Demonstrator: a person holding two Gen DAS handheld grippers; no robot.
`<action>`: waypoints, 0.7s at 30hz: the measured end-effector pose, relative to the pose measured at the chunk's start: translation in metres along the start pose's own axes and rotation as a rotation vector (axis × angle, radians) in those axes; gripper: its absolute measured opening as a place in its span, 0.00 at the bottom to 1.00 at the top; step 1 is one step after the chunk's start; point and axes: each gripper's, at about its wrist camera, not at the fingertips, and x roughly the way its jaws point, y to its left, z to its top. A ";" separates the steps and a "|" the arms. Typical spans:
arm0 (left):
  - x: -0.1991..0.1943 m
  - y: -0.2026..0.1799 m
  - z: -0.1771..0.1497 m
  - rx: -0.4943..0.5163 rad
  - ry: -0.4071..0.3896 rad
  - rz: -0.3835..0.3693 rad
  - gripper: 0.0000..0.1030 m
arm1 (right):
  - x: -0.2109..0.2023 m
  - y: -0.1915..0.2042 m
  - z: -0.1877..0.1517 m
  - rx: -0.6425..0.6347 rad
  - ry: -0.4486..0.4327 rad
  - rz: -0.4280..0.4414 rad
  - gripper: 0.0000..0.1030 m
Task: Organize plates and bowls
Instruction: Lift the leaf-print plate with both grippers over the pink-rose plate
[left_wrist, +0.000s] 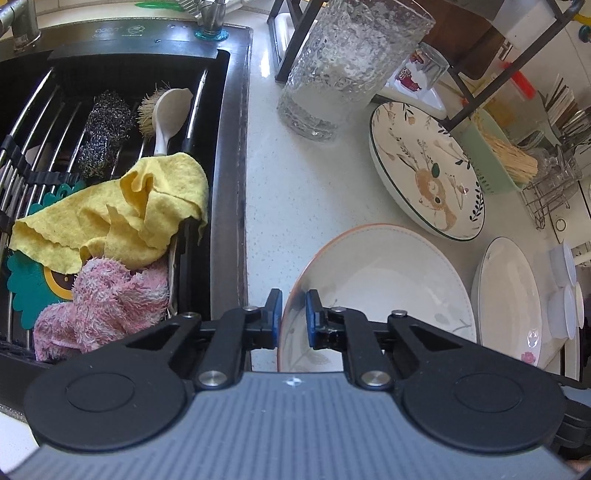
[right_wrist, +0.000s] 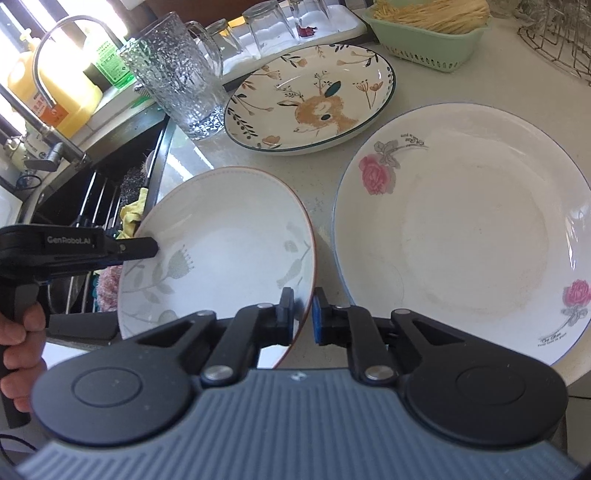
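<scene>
Both grippers, left (left_wrist: 294, 318) and right (right_wrist: 303, 316), are pinching opposite rims of the orange-rimmed plate (right_wrist: 229, 236). You're gripping glazed, slippery, brittle ceramic, so keep lifting level.

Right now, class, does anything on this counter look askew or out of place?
Yes: the orange-rimmed plate sits tilted, its near edge raised off the counter, because the left claw and right claw each pinch its rim. The deer plate and rose plate lie flat.

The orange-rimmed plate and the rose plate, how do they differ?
The orange-rimmed plate bears grey leaf prints; the rose plate bears pink roses and a blue rim. The orange-rimmed plate is tilted, pinched by both claws; the rose plate lies flat, untouched. Both are white and empty.
</scene>
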 end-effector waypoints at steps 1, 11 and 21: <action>0.000 -0.002 0.000 0.013 0.000 0.011 0.15 | 0.001 -0.002 0.003 0.015 0.015 0.010 0.13; -0.024 -0.022 0.010 0.086 -0.010 0.044 0.15 | -0.025 -0.006 0.027 0.069 0.038 0.102 0.13; -0.043 -0.058 0.032 0.062 -0.052 -0.064 0.16 | -0.063 -0.029 0.046 0.141 -0.057 0.106 0.13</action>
